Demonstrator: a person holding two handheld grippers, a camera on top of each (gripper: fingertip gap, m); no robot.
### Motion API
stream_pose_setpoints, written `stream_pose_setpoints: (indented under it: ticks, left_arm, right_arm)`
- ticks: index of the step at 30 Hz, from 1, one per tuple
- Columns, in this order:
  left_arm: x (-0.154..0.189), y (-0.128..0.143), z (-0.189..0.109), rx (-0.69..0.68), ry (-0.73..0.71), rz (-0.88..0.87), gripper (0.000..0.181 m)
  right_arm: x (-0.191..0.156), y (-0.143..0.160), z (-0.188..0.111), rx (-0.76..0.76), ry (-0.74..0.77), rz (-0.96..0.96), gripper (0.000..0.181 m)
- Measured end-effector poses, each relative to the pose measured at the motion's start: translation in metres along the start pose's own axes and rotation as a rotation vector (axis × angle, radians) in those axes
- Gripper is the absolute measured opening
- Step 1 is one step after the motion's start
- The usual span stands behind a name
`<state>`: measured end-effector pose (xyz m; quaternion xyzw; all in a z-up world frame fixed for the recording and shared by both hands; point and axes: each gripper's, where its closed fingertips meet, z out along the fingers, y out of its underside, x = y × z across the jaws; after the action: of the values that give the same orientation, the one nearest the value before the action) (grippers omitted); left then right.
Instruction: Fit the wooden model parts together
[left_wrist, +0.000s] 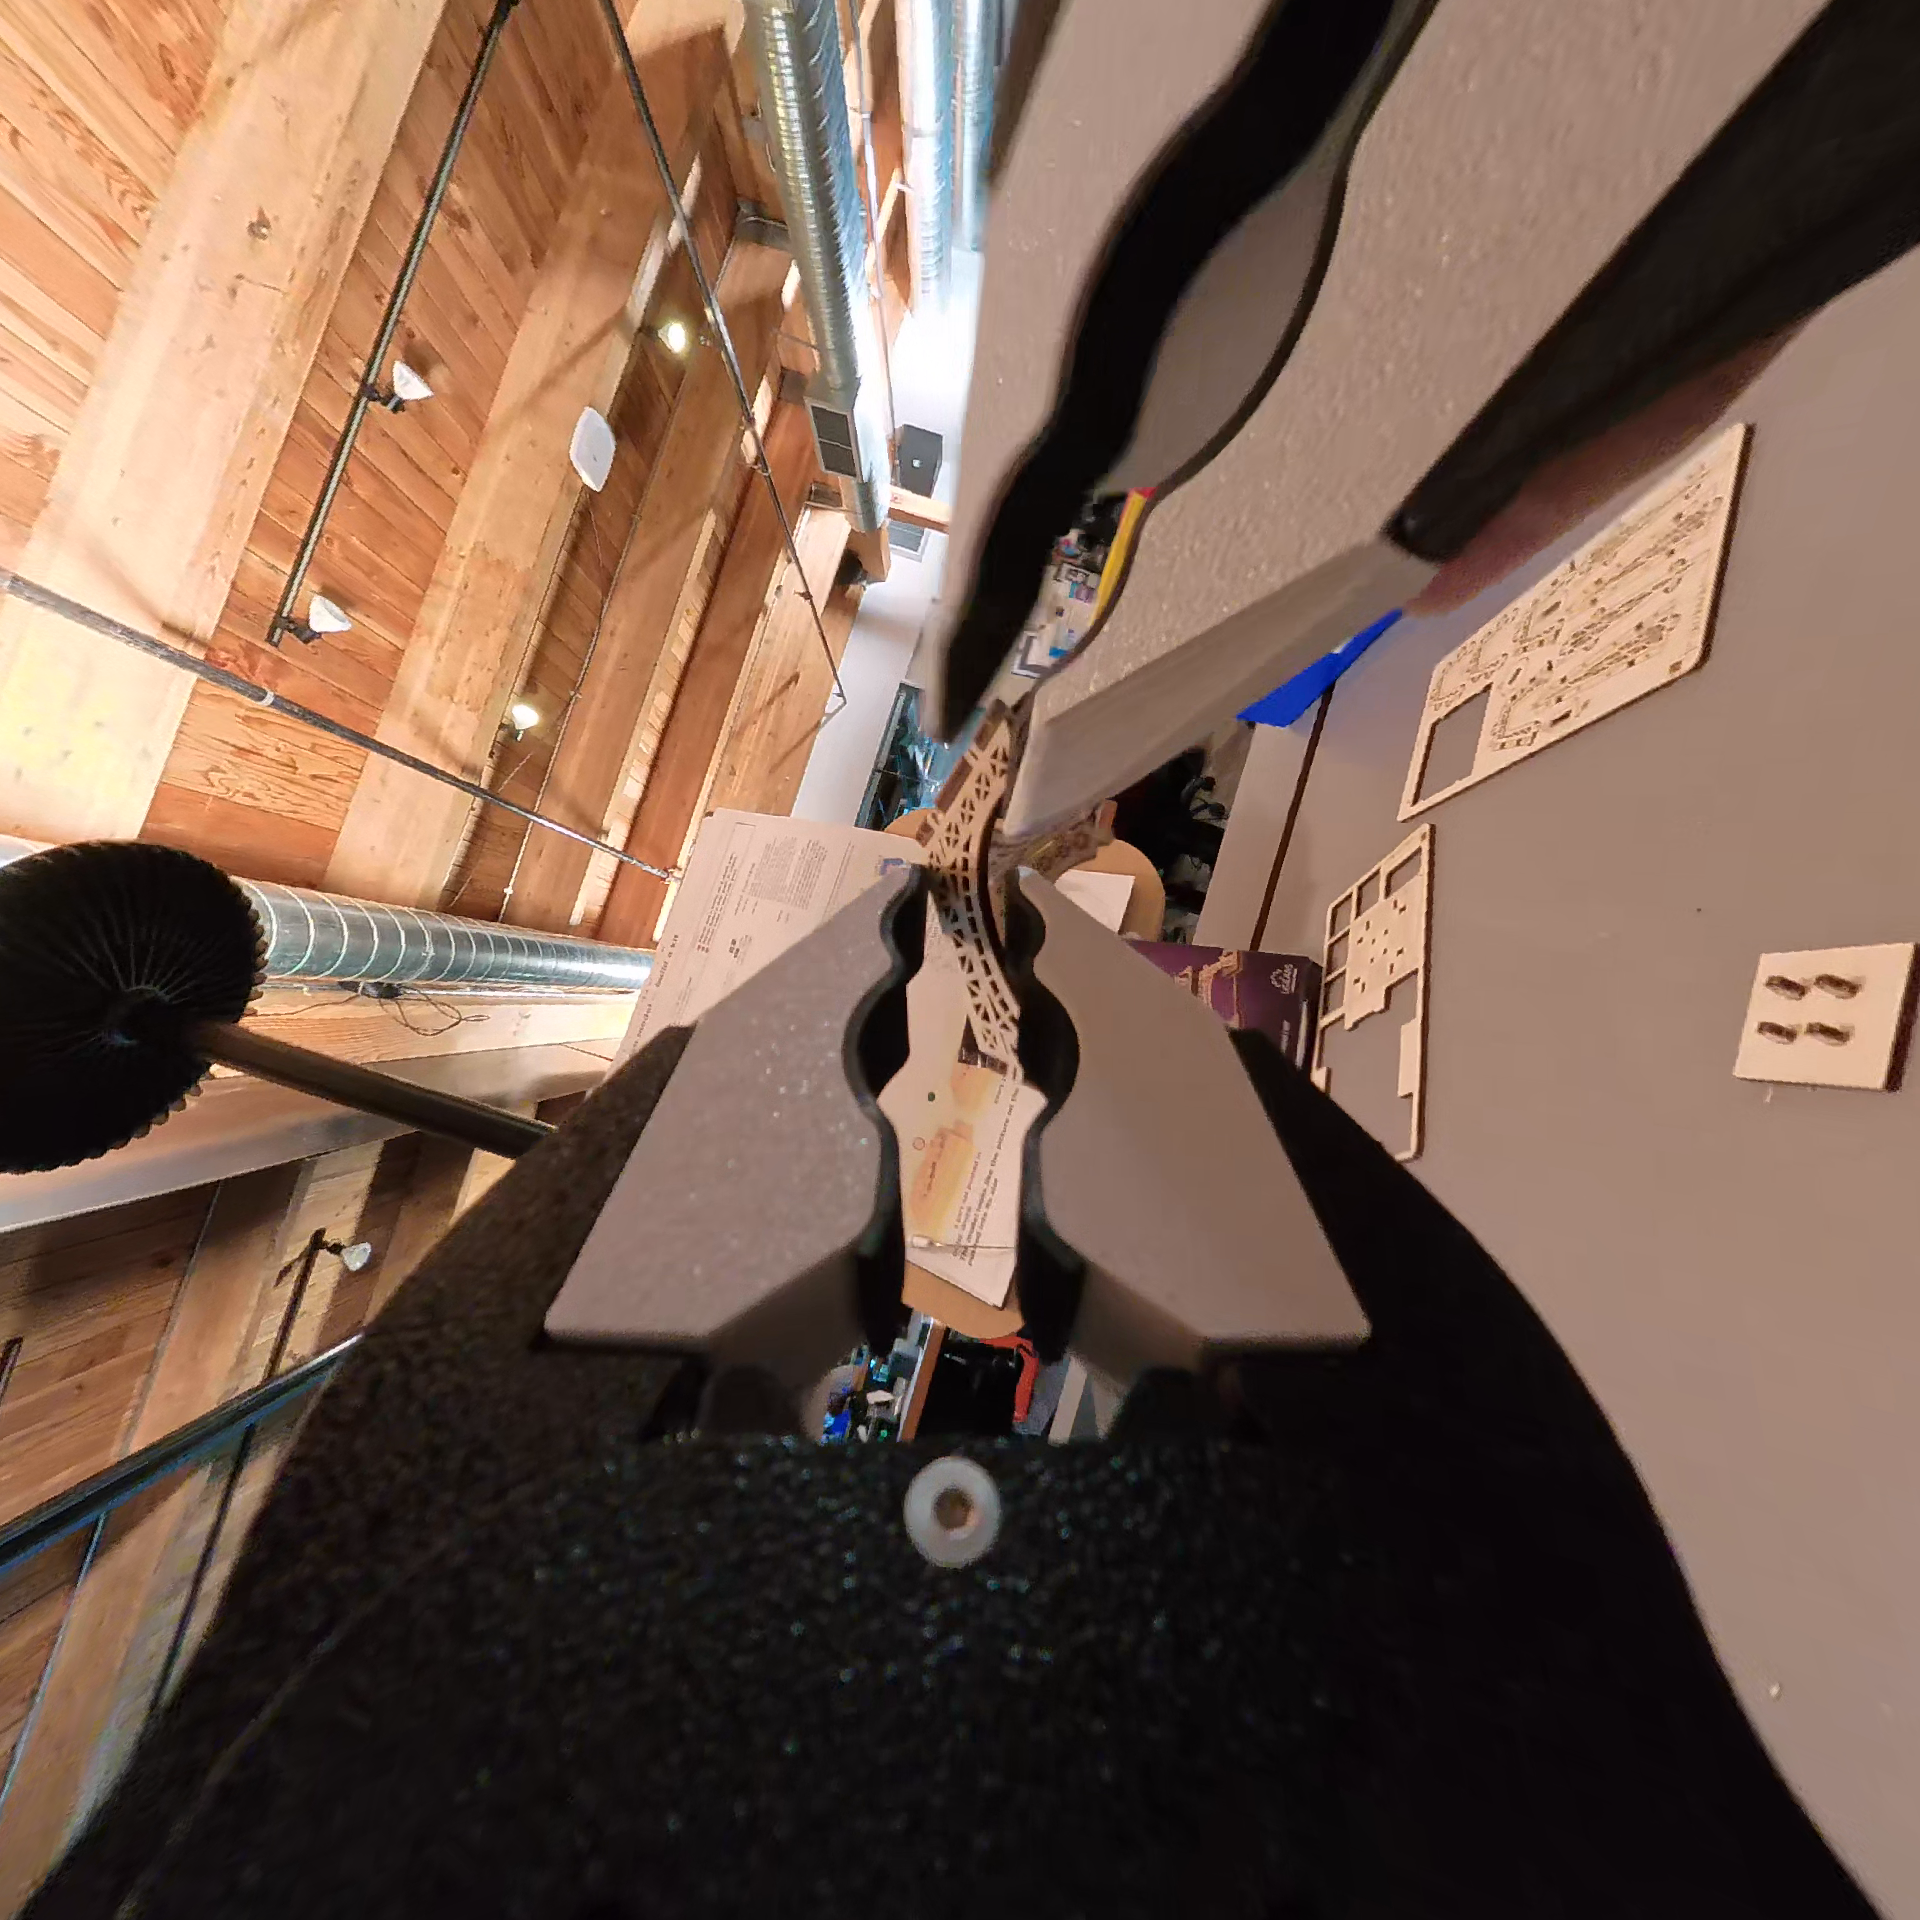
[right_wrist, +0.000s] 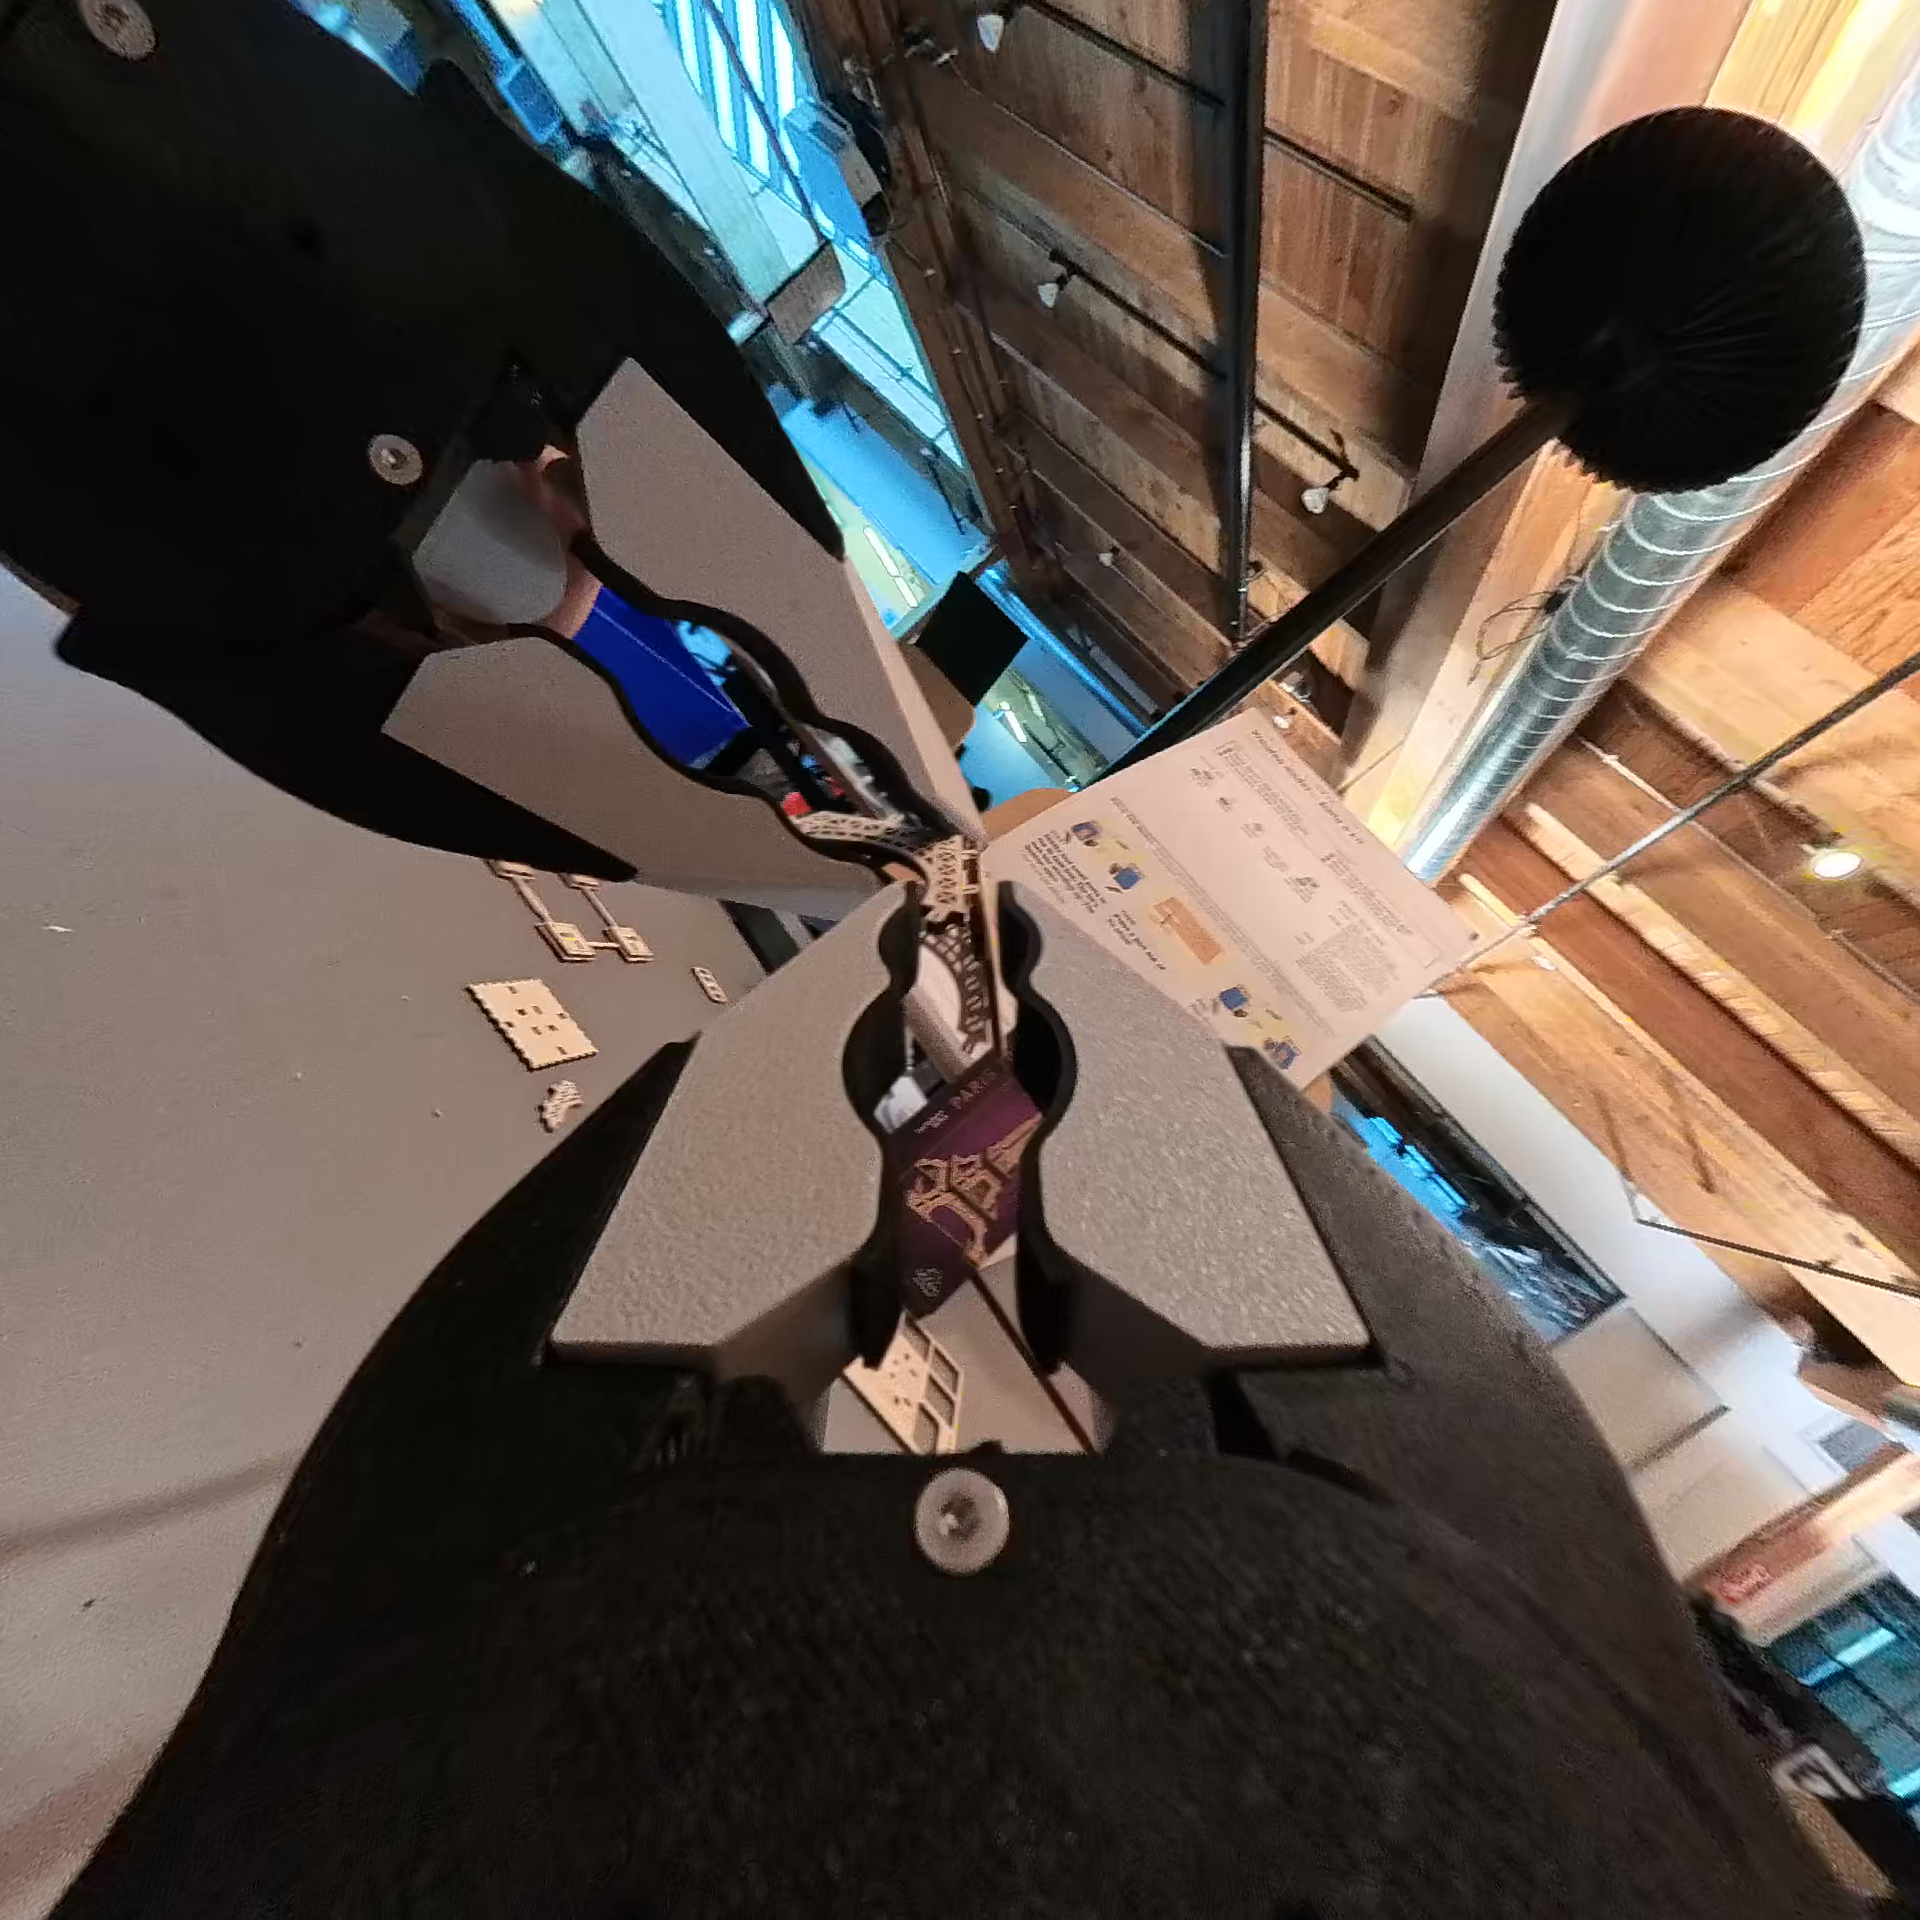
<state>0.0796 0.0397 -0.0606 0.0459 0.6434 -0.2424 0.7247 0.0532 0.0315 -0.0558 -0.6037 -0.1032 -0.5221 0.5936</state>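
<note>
Both grippers are held in the air above the grey table (left_wrist: 1662, 1351), with the cameras rolled sideways. My left gripper (left_wrist: 966, 891) is shut on a curved wooden lattice part (left_wrist: 977, 966) at its fingertips. My right gripper comes in from the upper right of this view and pinches the joined lattice pieces (left_wrist: 971, 800) just beyond. In the right wrist view my right gripper (right_wrist: 961, 899) is shut on a dark lattice part (right_wrist: 961, 977). The left gripper reaches in from the upper left, holding a second lattice part (right_wrist: 847, 831). The two parts meet between the tips.
On the table lie a laser-cut wooden sheet (left_wrist: 1579, 623), an emptied frame sheet (left_wrist: 1371, 987), a small slotted plate (left_wrist: 1823, 1018), a holed plate (right_wrist: 530, 1023) and small loose parts (right_wrist: 582, 925). A purple box (right_wrist: 966, 1184), an instruction sheet (right_wrist: 1226, 894) and a black ball on a rod (right_wrist: 1683, 301) stand behind. My two grippers' fingertips are within a few centimetres of each other.
</note>
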Motion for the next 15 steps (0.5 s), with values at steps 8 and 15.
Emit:
stream_pose_setpoints:
  ticks: [8,15]
  left_arm:
    - [0.010,-0.003,0.000,0.006,0.039,0.044,0.011]
    - [0.013,-0.005,0.000,0.011,0.044,0.086,0.011]
  right_arm:
    - [-0.008,0.010,-0.001,-0.042,-0.110,-0.006,0.017]
    - [-0.011,0.012,-0.002,-0.045,-0.135,-0.016,0.013]
